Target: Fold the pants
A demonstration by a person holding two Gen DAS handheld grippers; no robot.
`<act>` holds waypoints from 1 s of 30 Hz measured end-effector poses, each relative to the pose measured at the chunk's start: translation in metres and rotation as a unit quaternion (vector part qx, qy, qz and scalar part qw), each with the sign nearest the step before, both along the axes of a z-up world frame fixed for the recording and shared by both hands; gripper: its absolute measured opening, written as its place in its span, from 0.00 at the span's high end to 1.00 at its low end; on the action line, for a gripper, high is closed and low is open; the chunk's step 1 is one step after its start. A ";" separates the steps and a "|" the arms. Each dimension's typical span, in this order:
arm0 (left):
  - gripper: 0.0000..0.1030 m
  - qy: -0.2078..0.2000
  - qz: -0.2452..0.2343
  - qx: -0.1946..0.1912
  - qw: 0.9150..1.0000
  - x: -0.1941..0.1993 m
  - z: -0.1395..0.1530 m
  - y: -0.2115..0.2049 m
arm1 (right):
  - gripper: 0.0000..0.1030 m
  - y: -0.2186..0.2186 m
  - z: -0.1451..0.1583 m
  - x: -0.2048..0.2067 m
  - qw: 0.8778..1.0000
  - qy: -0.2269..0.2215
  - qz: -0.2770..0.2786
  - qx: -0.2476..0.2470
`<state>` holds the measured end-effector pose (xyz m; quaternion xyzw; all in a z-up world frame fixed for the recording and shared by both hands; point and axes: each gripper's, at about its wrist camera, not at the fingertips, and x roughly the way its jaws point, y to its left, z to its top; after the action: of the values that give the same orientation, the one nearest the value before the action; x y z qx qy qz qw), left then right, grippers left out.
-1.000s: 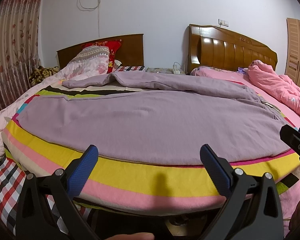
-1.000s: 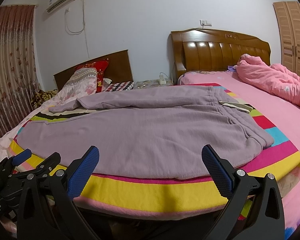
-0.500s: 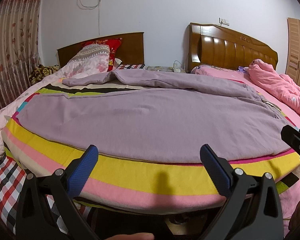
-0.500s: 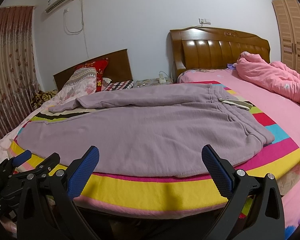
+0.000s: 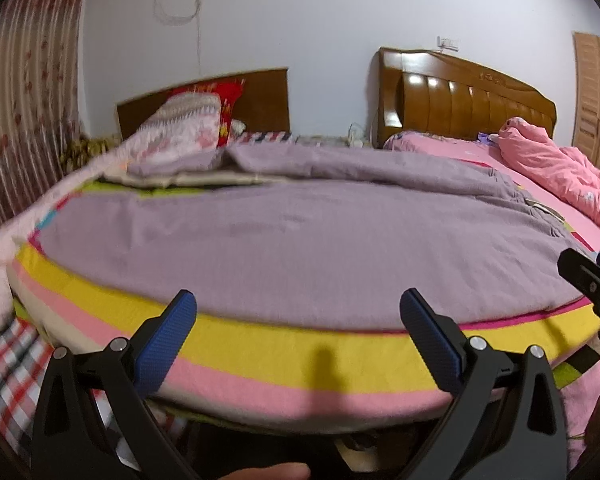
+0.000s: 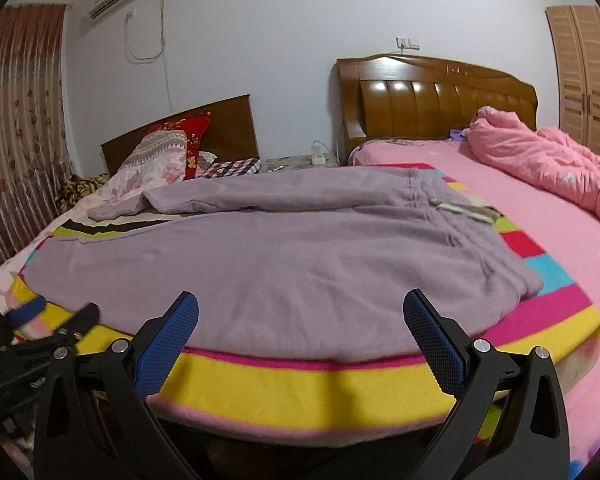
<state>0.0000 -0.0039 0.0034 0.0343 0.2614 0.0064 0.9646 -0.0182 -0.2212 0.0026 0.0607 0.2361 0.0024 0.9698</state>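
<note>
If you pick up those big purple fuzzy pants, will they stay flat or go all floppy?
The purple fleece pants would probably go floppy: they already lie soft and wrinkled on the striped blanket. The thick fabric looks a bit heavy, so the legs would likely sag. The fuzzy surface probably will not slip much in the open right gripper.

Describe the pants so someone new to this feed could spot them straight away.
Find the near bed with the striped blanket, in front of both grippers. The pants lie flat across it, waistband to the right, legs to the left. They are the only plain lilac fleece item; the bedding around them is striped, checked or pink.
</note>
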 end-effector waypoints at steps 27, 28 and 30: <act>0.02 0.256 -0.336 0.017 0.906 0.547 -0.008 -0.011 | 0.05 -0.159 -0.036 0.537 0.916 0.280 0.270 -0.096; 0.02 0.259 -0.348 0.012 0.901 0.555 -0.010 -0.013 | 0.04 -0.160 -0.044 0.544 0.908 0.301 0.277 -0.087; 0.02 0.265 -0.377 0.002 0.888 0.570 -0.012 -0.017 | 0.23 -0.161 -0.041 0.544 0.904 0.292 0.304 -0.071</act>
<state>0.5696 -0.0210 -0.0088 0.1328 0.4748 -0.3661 0.7892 0.5262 -0.3824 -0.0386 -0.0854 0.5151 0.2625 0.8115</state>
